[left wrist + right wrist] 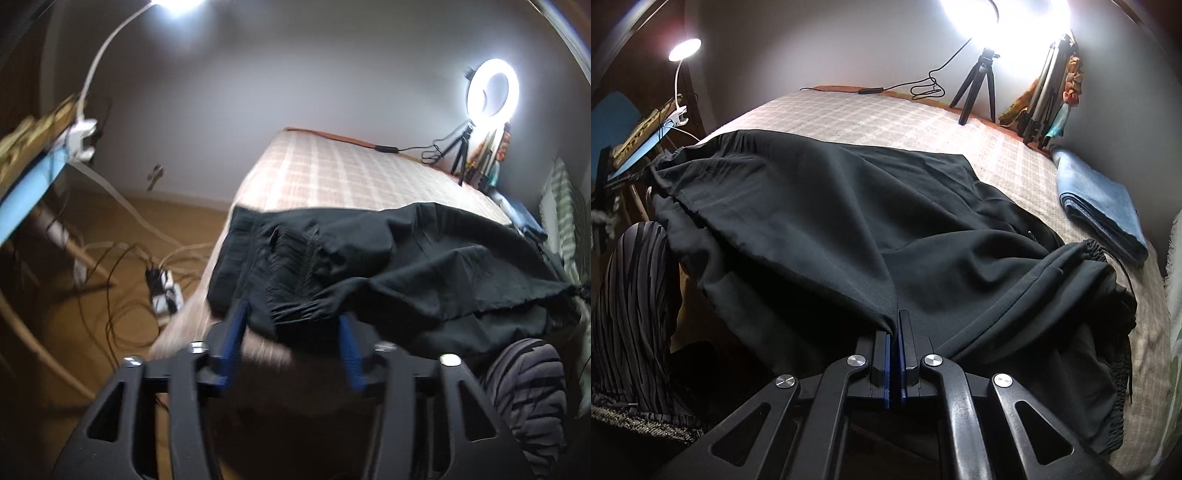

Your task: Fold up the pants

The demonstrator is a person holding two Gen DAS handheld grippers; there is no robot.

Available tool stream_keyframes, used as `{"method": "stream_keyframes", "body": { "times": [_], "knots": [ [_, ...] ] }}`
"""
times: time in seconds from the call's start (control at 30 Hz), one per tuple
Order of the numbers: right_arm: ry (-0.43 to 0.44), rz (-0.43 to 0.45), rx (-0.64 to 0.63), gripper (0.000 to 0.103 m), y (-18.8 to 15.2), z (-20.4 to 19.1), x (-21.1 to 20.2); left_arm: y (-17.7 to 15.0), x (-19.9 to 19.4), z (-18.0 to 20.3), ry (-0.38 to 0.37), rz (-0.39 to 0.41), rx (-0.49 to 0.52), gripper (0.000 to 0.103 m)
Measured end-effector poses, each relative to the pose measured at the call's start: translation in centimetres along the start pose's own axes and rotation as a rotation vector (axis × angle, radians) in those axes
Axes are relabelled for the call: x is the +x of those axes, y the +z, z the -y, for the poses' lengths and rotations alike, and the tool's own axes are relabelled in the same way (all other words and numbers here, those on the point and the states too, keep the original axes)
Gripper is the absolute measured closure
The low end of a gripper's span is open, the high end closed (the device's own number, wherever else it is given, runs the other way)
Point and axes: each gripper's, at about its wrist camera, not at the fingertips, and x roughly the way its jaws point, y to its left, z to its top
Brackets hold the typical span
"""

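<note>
Pants (pixel 849 229) of black cloth lie spread across the near part of the bed (pixel 960 122), whose checked cover runs bare to the far edge by the wall. In the right wrist view the right gripper (pixel 894 325) has its blue-padded fingers pressed together on a pinch of the fabric at the near edge of the bed, and the cloth fans out from that pinch in taut folds toward the far side. An elastic waistband (pixel 1108 332) bunches at the right edge of the garment, with a dark drawstring trailing off it across the cover. In the left wrist view the left gripper (pixel 293 325) is spread wide, its blue fingers (pixel 234 332) standing apart on either side of a gathered, ribbed section of the pants (pixel 369 266) near the bed's near left corner; the picture is motion-blurred there, and whether the fingers touch the cloth I cannot tell. A folded blue cloth (pixel 1108 210) rests near the right edge of the bed, clear of the pants. A ring light (pixel 493 88) on a small black tripod (pixel 977 88) stands at the far right corner, its cable lying along the far edge. A striped grey-and-black garment (pixel 631 295), worn by the person, shows beside the near edge. Left of the bed, a clip lamp (pixel 685 50) shines above a blue board, and cables (pixel 129 280) sprawl on the wooden floor.
</note>
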Motion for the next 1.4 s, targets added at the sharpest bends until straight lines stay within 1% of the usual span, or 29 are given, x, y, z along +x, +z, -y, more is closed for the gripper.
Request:
{"method": "stream_keyframes", "body": {
  "times": [0.03,0.07,0.13,0.2,0.23,0.3,0.37,0.4,0.53,0.6,0.67,0.7,0.73,0.77,0.8,0.83,0.87,0.93,1.0,1.07,1.17,1.27,1.33,1.37,1.4],
  "knots": [
    [-0.001,-0.001,0.002,0.102,0.0,0.1,0.1,-0.1,-0.3,-0.3,-0.019,0.003,-0.026,0.052],
    [-0.005,-0.002,0.003,0.102,0.0,0.1,0.2,-0.5,-0.6,-0.6,-0.055,0.007,-0.060,0.051],
    [-0.005,-0.001,0.008,0.102,0.0,0.0,0.3,-0.5,-0.8,-1.6,-0.123,0.018,-0.154,0.050],
    [-0.008,0.001,0.012,0.102,0.4,-0.1,0.5,0.0,-0.1,-2.2,-0.170,-0.002,-0.232,0.049],
    [-0.012,0.004,0.012,0.102,0.5,-0.2,0.5,0.0,0.2,-2.5,-0.181,-0.013,-0.270,0.049],
    [-0.016,0.013,0.013,0.102,0.8,-0.1,0.3,0.5,1.2,-3.2,-0.239,-0.036,-0.366,0.049],
    [-0.019,0.023,0.009,0.102,1.1,0.0,-0.1,0.7,1.4,-3.4,-0.275,-0.043,-0.407,0.049],
    [-0.022,0.027,0.006,0.102,1.2,0.1,-0.3,0.9,1.3,-3.3,-0.293,-0.043,-0.412,0.049],
    [-0.020,0.036,0.013,0.102,1.4,0.6,-0.6,1.2,0.5,-3.6,-0.292,-0.035,-0.411,0.049],
    [-0.019,0.033,0.019,0.102,1.6,0.7,-0.2,1.3,1.1,-4.1,-0.284,-0.057,-0.436,0.049],
    [-0.018,0.028,0.018,0.102,1.8,0.7,0.3,1.3,2.2,-4.5,-0.285,-0.099,-0.467,0.049],
    [-0.016,0.026,0.019,0.102,1.8,0.6,0.4,1.4,3.0,-4.3,-0.283,-0.124,-0.474,0.052],
    [-0.015,0.023,0.019,0.102,1.9,0.6,0.6,1.4,3.3,-4.3,-0.268,-0.137,-0.471,0.052],
    [-0.014,0.023,0.016,0.102,1.9,0.5,0.7,1.5,3.9,-3.9,-0.228,-0.163,-0.451,0.056],
    [-0.015,0.024,0.013,0.102,1.9,0.4,0.7,1.5,4.2,-3.6,-0.202,-0.170,-0.433,0.075],
    [-0.019,0.025,0.009,0.102,1.9,0.2,0.6,1.6,4.3,-3.3,-0.184,-0.173,-0.419,0.086],
    [-0.022,0.025,0.006,0.102,1.8,0.1,0.6,1.7,4.3,-2.8,-0.149,-0.175,-0.388,0.094],
    [-0.030,0.025,0.007,0.102,1.7,0.1,0.4,1.9,3.8,-1.9,-0.113,-0.145,-0.327,0.097],
    [-0.038,0.030,0.012,0.102,1.7,0.3,0.0,2.6,2.8,-0.7,-0.075,-0.106,-0.242,0.099],
    [-0.042,0.049,0.023,0.102,2.1,0.6,-0.8,3.6,2.0,-0.3,-0.055,-0.067,-0.200,0.099],
    [-0.048,0.093,0.028,0.102,3.0,0.6,-2.6,5.2,1.2,-1.0,-0.029,-0.028,-0.188,0.099],
    [-0.058,0.132,0.002,0.102,3.7,-0.1,-4.4,6.6,0.8,-2.0,0.022,0.005,-0.160,0.099],
    [-0.052,0.135,-0.017,0.102,3.5,-0.9,-4.8,6.9,1.4,-2.6,0.081,-0.008,-0.120,0.099],
    [-0.057,0.128,-0.029,0.102,3.2,-1.3,-4.7,6.7,2.1,-3.2,0.087,-0.027,-0.128,0.099],
    [-0.061,0.112,-0.040,0.102,2.7,-1.7,-4.2,6.4,2.7,-3.9,0.075,-0.050,-0.153,0.099]
  ]
}}
